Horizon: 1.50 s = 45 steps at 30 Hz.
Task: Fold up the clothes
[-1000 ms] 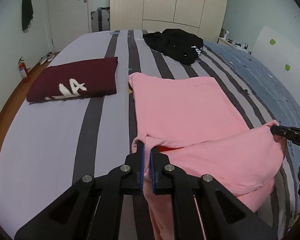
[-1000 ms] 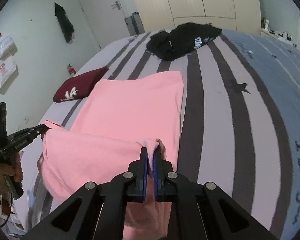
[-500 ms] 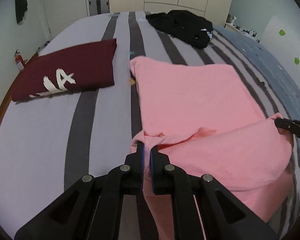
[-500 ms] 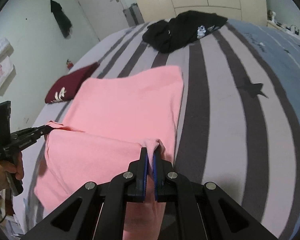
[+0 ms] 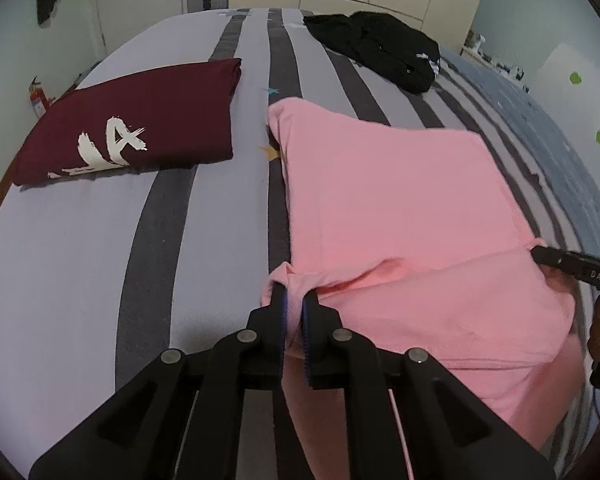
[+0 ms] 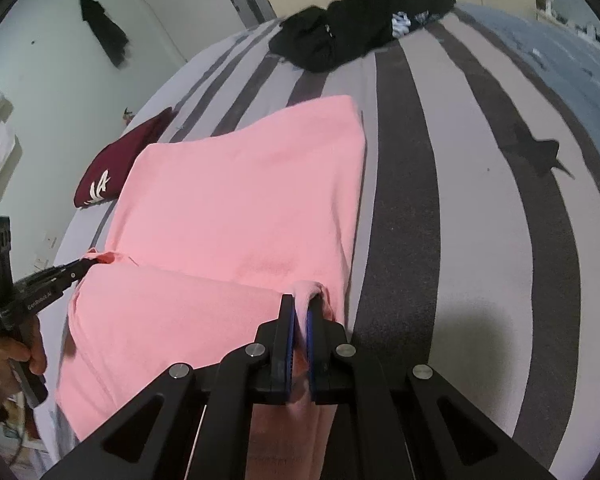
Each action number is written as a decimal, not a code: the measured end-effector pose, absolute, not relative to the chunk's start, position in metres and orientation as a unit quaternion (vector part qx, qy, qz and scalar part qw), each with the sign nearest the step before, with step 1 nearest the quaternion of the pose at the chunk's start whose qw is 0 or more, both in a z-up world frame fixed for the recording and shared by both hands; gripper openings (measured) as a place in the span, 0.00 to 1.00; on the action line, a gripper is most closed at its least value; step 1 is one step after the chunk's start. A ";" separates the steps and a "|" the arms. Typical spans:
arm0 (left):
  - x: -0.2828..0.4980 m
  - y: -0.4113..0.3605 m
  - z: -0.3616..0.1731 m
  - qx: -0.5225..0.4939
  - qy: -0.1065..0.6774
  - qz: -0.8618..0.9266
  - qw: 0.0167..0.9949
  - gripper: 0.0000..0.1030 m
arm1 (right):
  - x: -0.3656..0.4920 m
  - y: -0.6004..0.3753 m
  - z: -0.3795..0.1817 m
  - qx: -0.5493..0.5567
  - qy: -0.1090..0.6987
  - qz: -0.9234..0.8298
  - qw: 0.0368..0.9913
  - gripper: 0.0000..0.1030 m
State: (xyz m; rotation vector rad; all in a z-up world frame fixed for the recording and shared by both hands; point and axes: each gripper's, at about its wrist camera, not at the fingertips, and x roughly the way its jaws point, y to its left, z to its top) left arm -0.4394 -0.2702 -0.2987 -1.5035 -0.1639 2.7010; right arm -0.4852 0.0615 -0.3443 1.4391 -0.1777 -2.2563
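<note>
A: You are pinching one near corner of the pink garment (image 5: 384,200) in your left tool (image 5: 293,300), whose jaws have just been easing apart with cloth between them, and the other corner in your right tool (image 6: 299,312).

B: The pink garment is lying on the striped bed (image 5: 80,248), just right of the folded maroon shirt (image 5: 140,120).

A: You are carrying the corners toward the pink garment's far edge; keep both level so the fold lands square.
</note>
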 end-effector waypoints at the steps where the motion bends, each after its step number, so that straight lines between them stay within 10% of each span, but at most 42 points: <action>1: -0.437 -0.272 -0.294 -0.482 -0.059 0.874 0.019 0.10 | -0.486 0.064 -0.342 0.525 -0.068 -0.816 0.229 0.05; 4: -0.426 -0.277 -0.277 -0.459 -0.074 0.885 0.006 0.43 | -0.485 0.070 -0.333 0.530 -0.078 -0.812 0.234 0.12; 6: -0.415 -0.280 -0.264 -0.433 -0.091 0.897 0.004 0.57 | -0.477 0.075 -0.322 0.517 -0.076 -0.820 0.234 0.41; 18: -0.371 -0.232 -0.282 -0.480 -0.070 0.870 0.091 0.27 | -0.386 0.079 -0.298 0.487 -0.039 -0.831 0.267 0.46; 45: -0.483 -0.262 -0.274 -0.434 -0.052 0.899 0.039 0.28 | -0.521 0.042 -0.275 0.413 -0.044 -0.883 0.217 0.45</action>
